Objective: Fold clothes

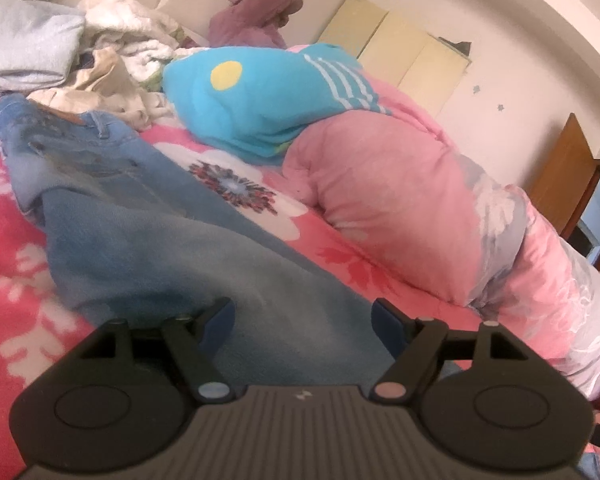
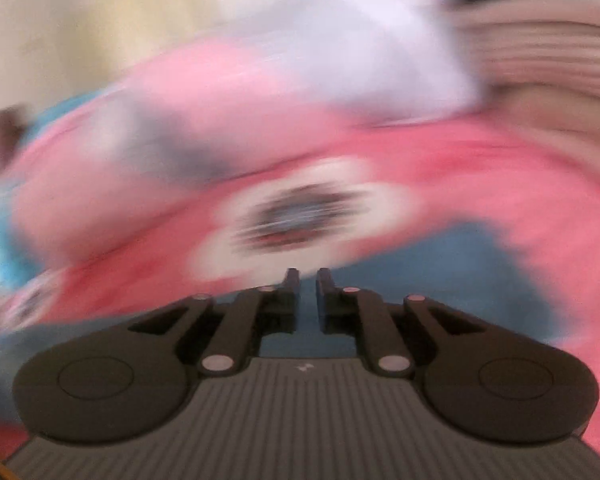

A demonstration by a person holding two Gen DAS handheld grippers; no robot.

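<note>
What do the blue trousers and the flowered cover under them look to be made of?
Blue trousers: apparently denim, faded wash, with a stitched waistband and a tan patch. Flowered cover: seemingly fleece or plush, matte and slightly fuzzy, printed with flowers; blur leaves this open.

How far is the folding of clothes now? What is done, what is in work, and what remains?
Done: perhaps the light blue folded item at the far left. In hand: the jeans lie spread on the bed, partly doubled over. The left gripper is over them, jaws open; the right gripper grips nothing, jaws slightly apart. Left: the jeans, the white and beige pile, the turquoise garment.
</note>
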